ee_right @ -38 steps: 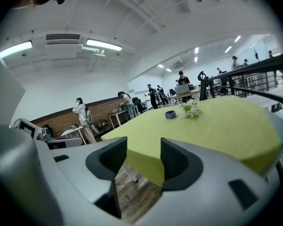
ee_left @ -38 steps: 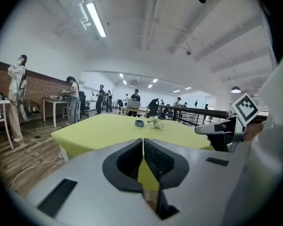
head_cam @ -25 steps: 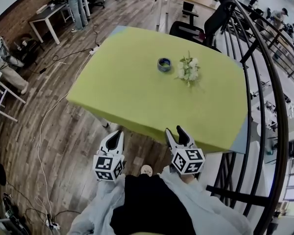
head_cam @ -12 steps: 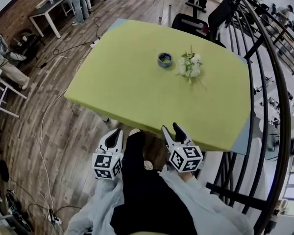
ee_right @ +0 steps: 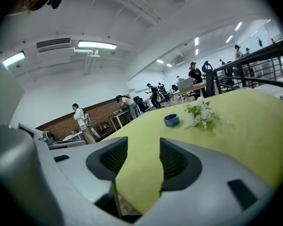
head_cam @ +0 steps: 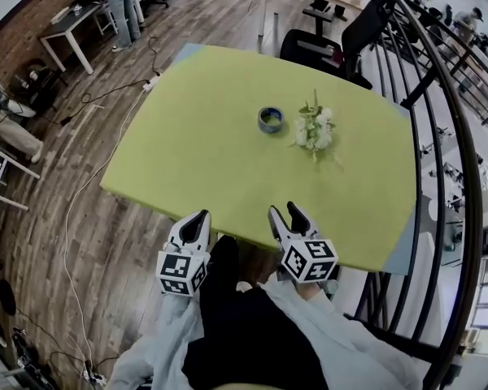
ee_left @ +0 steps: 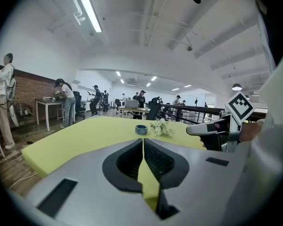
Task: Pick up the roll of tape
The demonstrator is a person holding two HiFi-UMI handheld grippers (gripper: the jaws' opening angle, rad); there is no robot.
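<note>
As seen from beside the counter (head_cam: pixel 187 157), contents are as follows.

Counter: yellow-green top, on a wood-plank floor (head_cam: pixel 57 218), with a black railing (head_cam: pixel 459 185) along its right edge and a dark chair (head_cam: pixel 313 51) at its far edge.

Tape (head_cam: pixel 270 119): one blue roll, lying flat with the hole upward, past the middle of the counter toward the far edge. Nothing touches it, and it is well apart from both claws.

Flowers (head_cam: pixel 313 128): small white bunch with green leaves, lying just beside the tape on the side toward the right edge, with a narrow gap between the two.

Left claw (head_cam: pixel 197 222): held at the near edge, pointing toward the far edge. Jaws clenched together with only a thin slit between them and nothing held.

Right claw (head_cam: pixel 285 212): held next to the left one, tips over the near edge and pointing the same way. Jaws released and wide apart, with only bare counter showing between them.

Person: pale sleeves (head_cam: pixel 333 331) and dark clothing, standing at the near edge and holding both claws.
</note>
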